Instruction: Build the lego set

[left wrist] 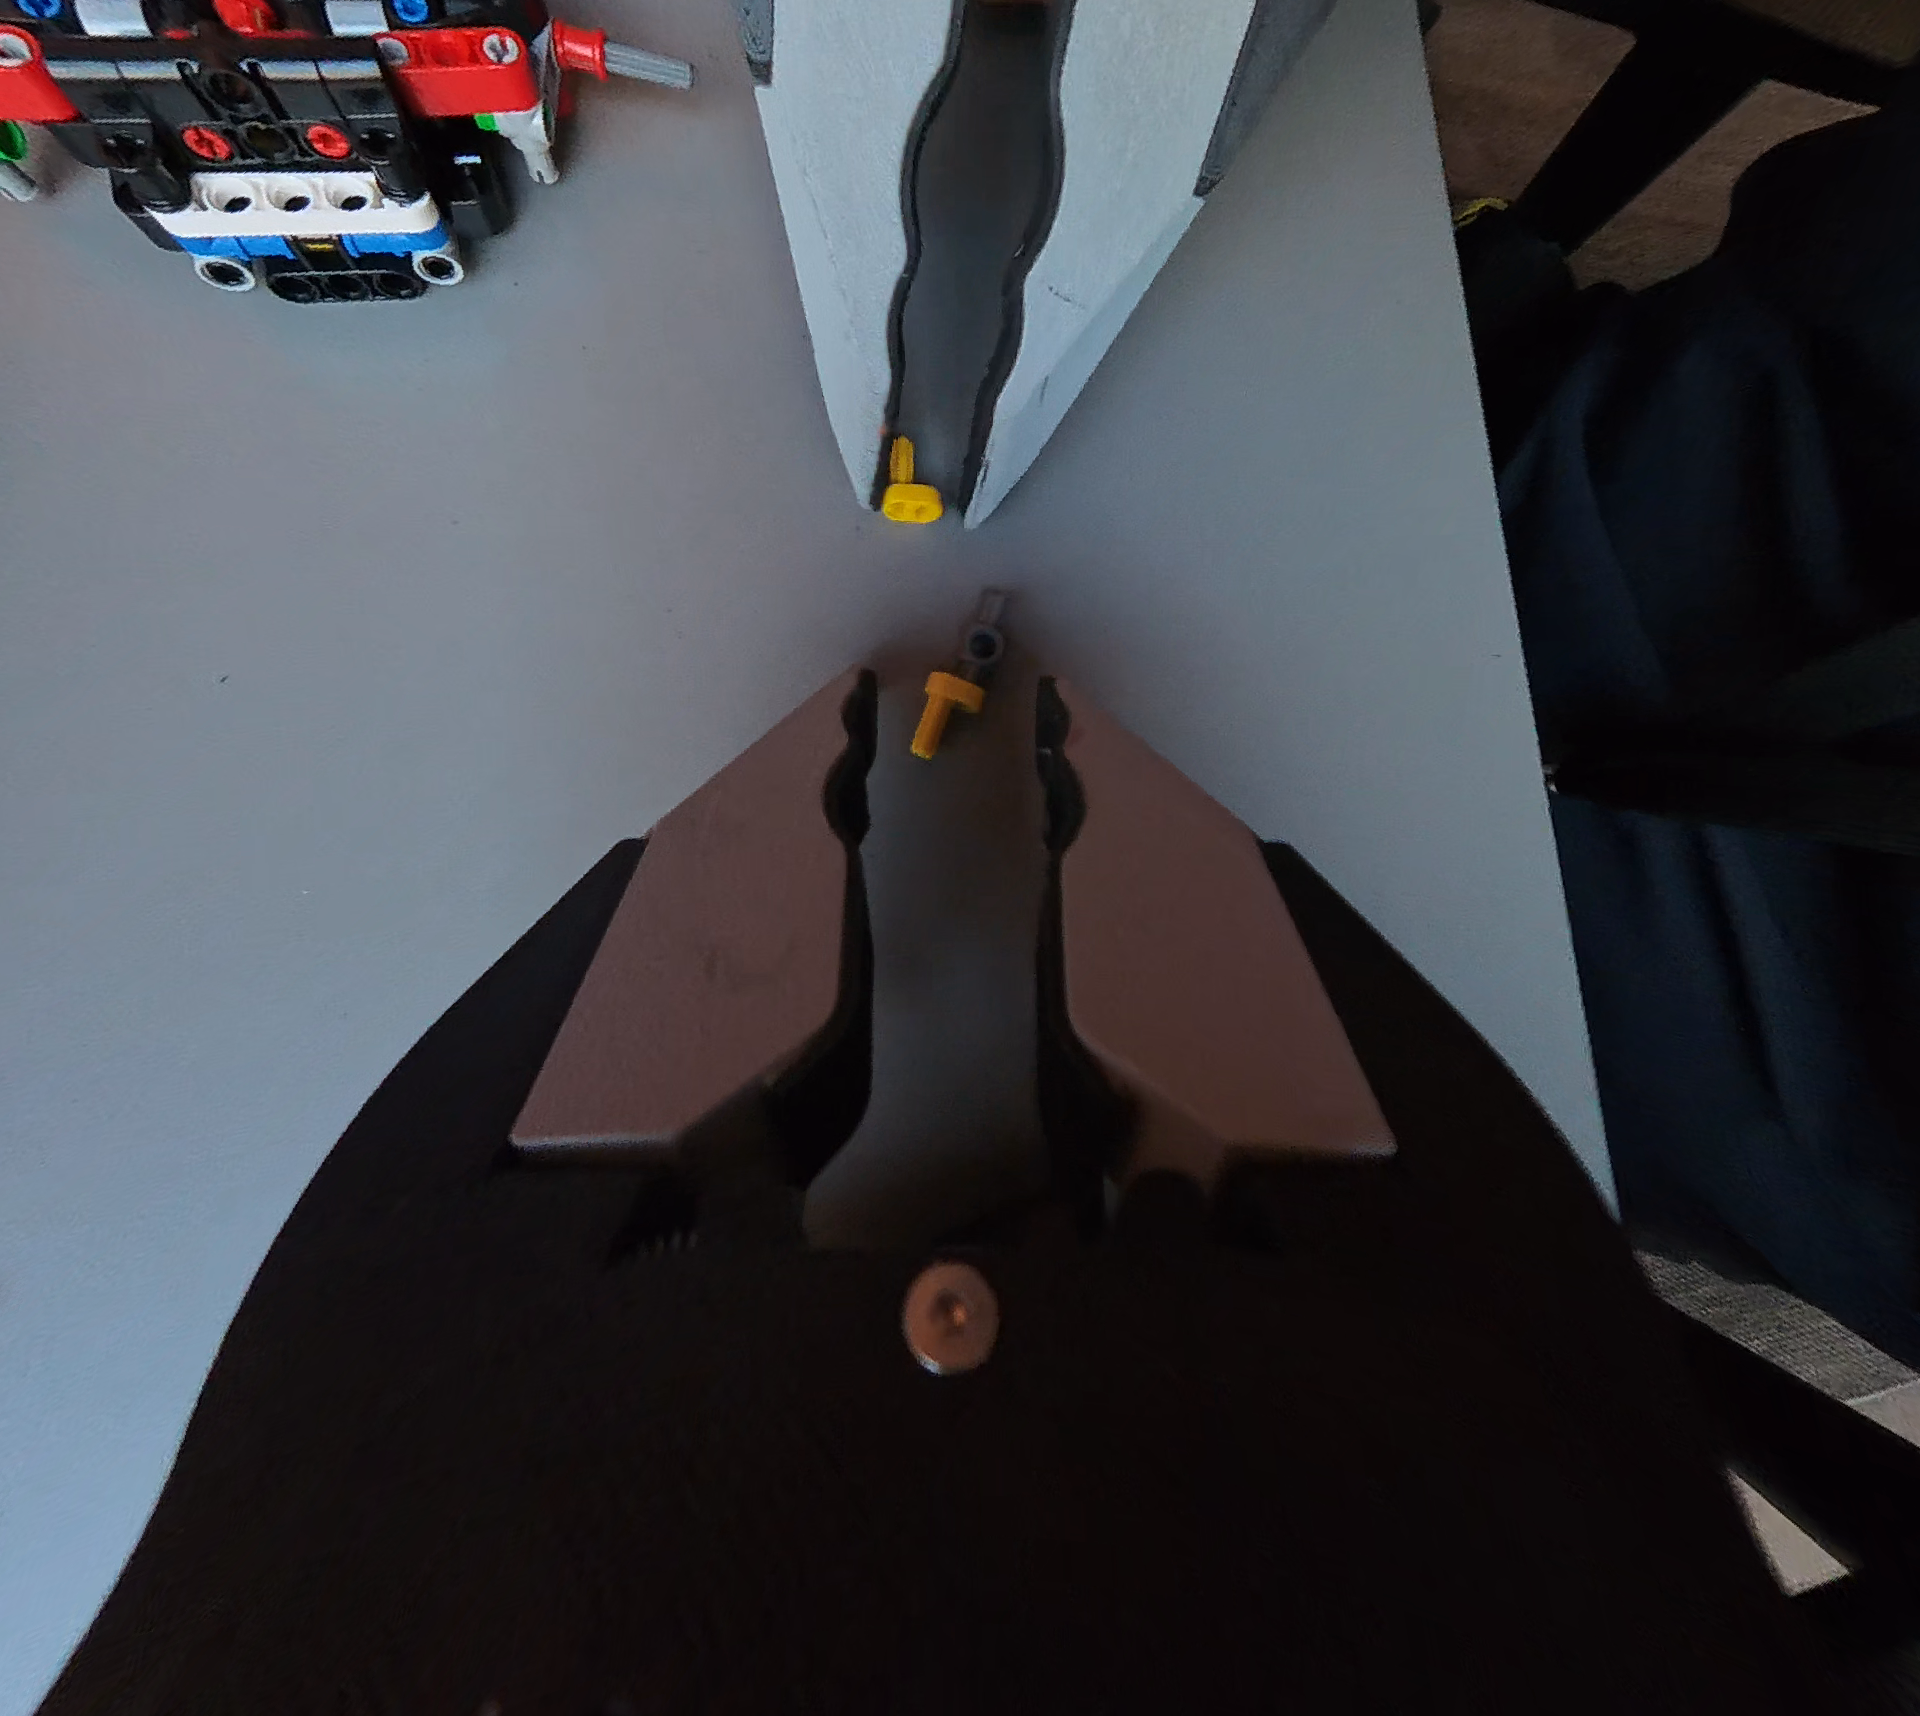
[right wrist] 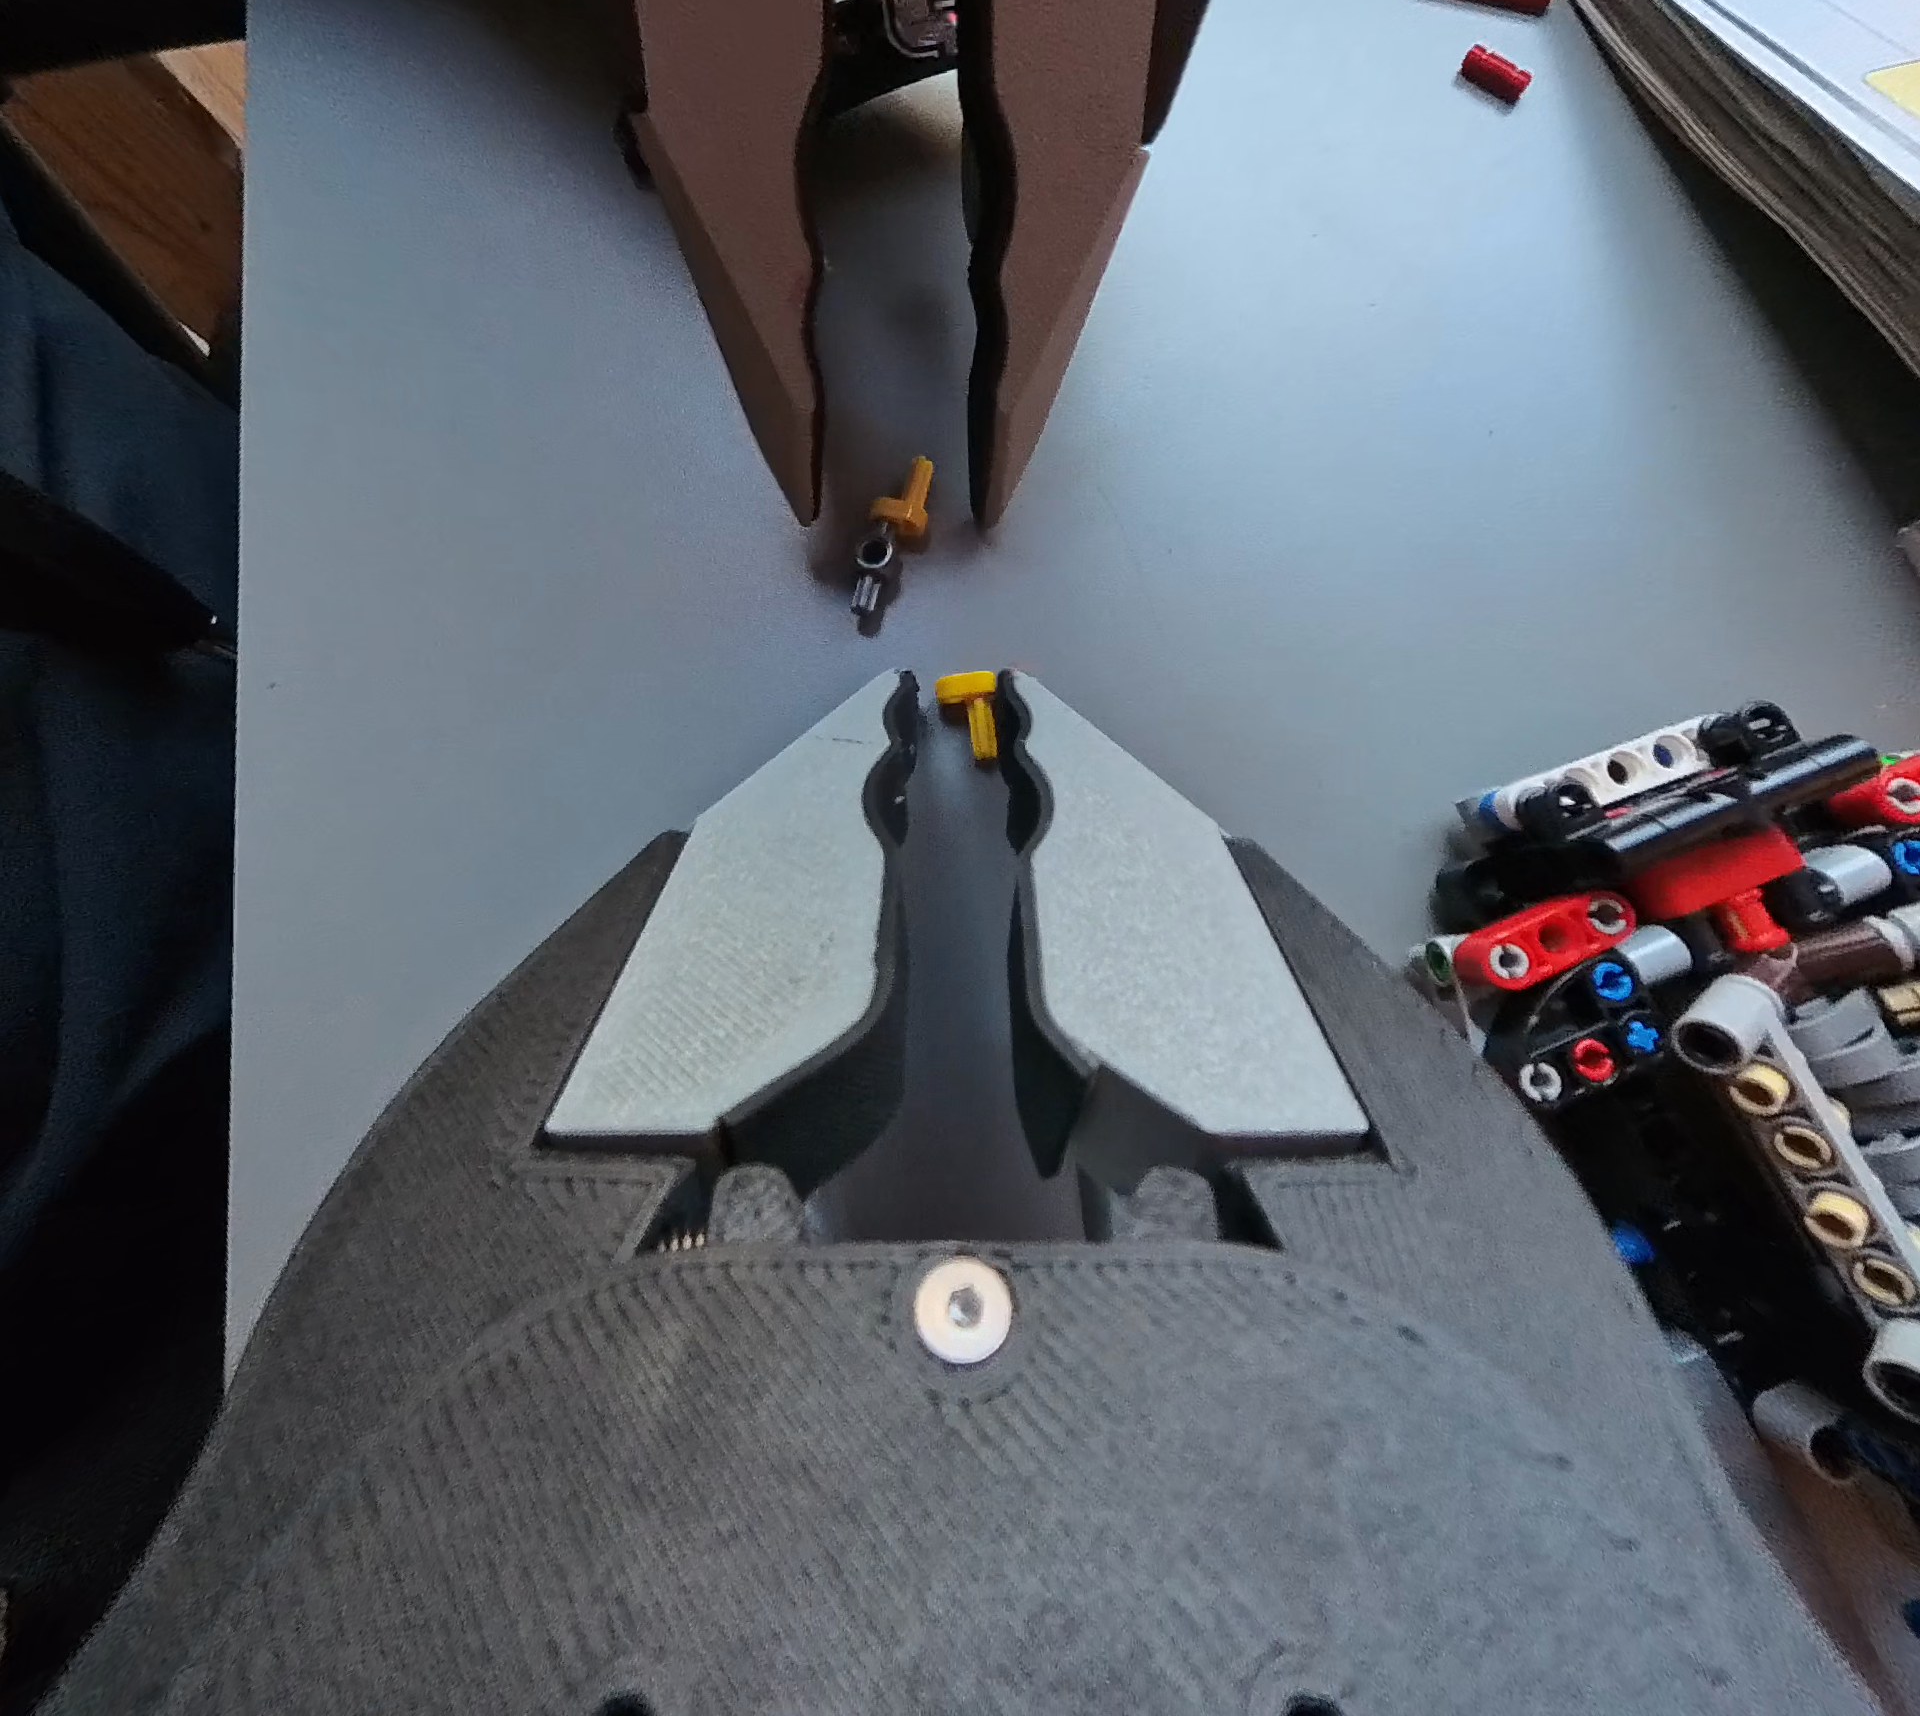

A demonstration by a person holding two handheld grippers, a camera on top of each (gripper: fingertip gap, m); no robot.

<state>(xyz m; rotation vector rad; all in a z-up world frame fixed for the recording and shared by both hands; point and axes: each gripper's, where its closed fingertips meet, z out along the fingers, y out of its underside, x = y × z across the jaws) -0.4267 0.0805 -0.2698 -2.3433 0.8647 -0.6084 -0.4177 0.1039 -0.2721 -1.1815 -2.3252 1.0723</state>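
Left gripper at lower centre, jaws apart around an orange and grey pin piece lying on the grey table, pads clear of it, right gripper facing it, jaws slightly apart, yellow pin against one pad only, brick model upper left.

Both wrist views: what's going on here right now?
Two handheld grippers face each other tip to tip over a grey table. The left gripper is open around a small yellow-and-grey connector piece lying on the table. The right gripper has a yellow pin between its fingertips. A toy brick assembly sits beside them.
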